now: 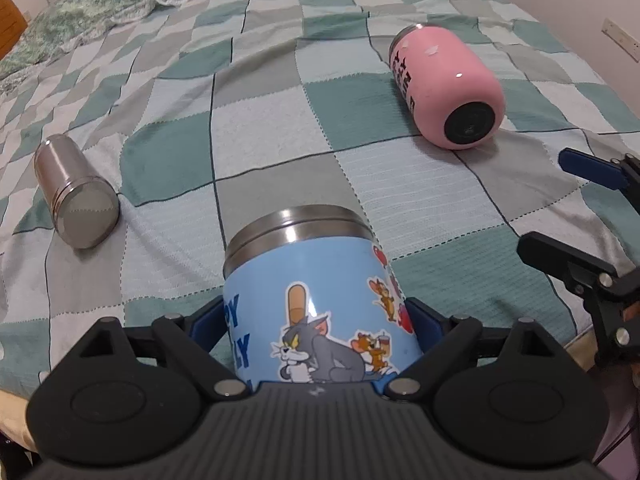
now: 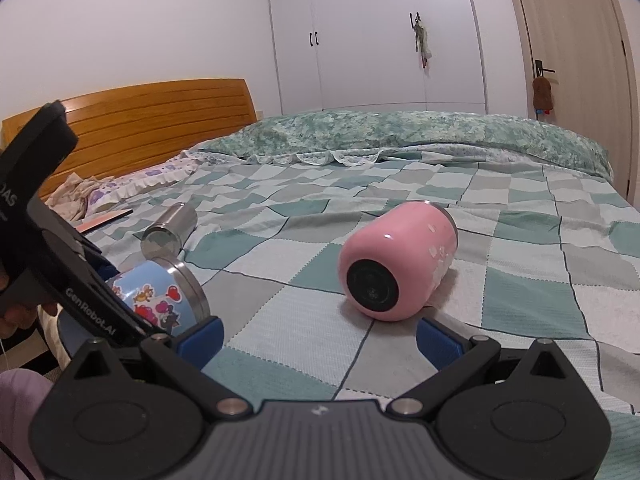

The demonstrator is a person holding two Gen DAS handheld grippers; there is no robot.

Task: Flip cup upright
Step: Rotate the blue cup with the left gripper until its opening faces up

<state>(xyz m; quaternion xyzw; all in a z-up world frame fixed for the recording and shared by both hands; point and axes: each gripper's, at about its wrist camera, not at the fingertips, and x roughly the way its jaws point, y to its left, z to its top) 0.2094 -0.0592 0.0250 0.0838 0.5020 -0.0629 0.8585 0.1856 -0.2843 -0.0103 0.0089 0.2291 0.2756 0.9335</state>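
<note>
My left gripper (image 1: 316, 320) is shut on a blue cartoon cup (image 1: 316, 312), its steel rim pointing away from me and tilted above the checkered bedspread (image 1: 280, 140). The blue cup also shows at the left of the right wrist view (image 2: 160, 296), held in the left gripper. A pink cup (image 1: 446, 86) lies on its side at the right, black base toward me. My right gripper (image 2: 320, 340) is open and empty, just short of the pink cup (image 2: 396, 264). It shows at the right edge of the left wrist view (image 1: 576, 208).
A steel cup (image 1: 74, 196) lies on its side at the left, also seen in the right wrist view (image 2: 170, 230). A folded green quilt (image 2: 400, 132), pillows (image 2: 132, 184) and a wooden headboard (image 2: 160, 120) are at the far end. Wardrobes (image 2: 360, 32) stand behind.
</note>
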